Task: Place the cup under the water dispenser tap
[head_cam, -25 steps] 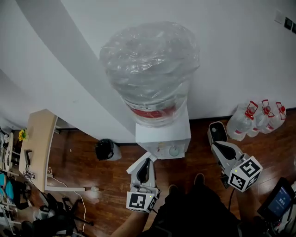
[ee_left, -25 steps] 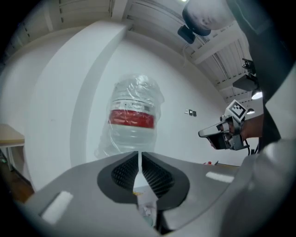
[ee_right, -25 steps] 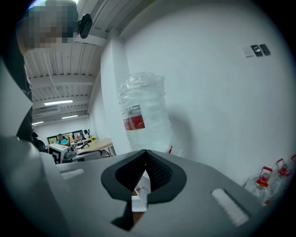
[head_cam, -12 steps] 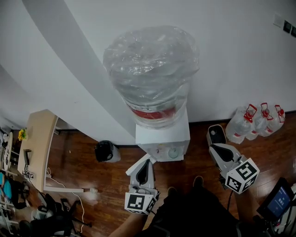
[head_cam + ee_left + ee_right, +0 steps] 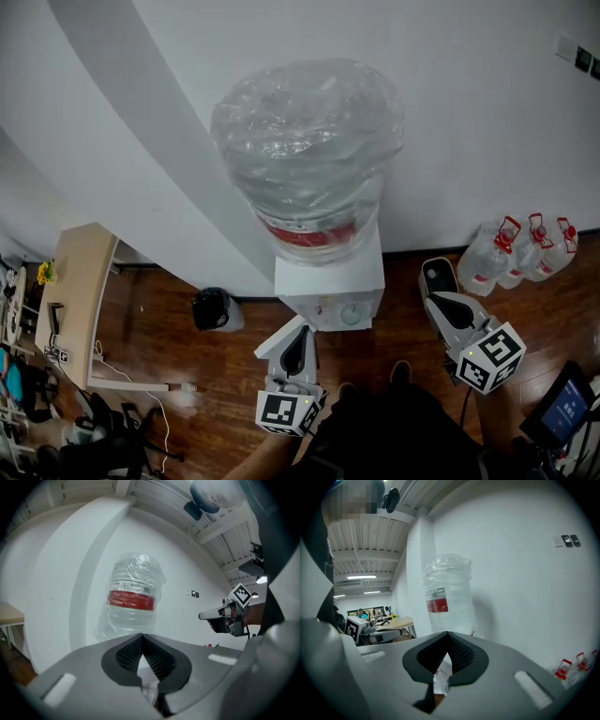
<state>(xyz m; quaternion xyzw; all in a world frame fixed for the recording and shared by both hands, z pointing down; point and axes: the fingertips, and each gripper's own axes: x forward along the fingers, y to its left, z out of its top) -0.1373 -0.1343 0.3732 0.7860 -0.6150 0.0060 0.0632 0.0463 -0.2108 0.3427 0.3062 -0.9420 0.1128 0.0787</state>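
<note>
The white water dispenser (image 5: 330, 279) stands against the wall with a big plastic-wrapped bottle (image 5: 305, 150) on top. Small round taps (image 5: 351, 315) show on its front. I see no cup in any view. My left gripper (image 5: 300, 328) is held in front of the dispenser, left of the taps, shut and empty. My right gripper (image 5: 434, 302) is off to the dispenser's right, its jaws also shut on nothing. The bottle (image 5: 133, 602) fills the left gripper view, and the right gripper (image 5: 225, 616) shows at its right. In the right gripper view the bottle (image 5: 447, 597) stands ahead.
A black bin (image 5: 214, 307) sits left of the dispenser, and a small black-and-white unit (image 5: 439, 274) sits to its right. Water jugs (image 5: 520, 251) stand by the wall at right. A wooden desk (image 5: 75, 291) is at the far left, a screen (image 5: 565, 408) at lower right.
The head view has shifted slightly. Both grippers stay about where they were, shut throughout.
</note>
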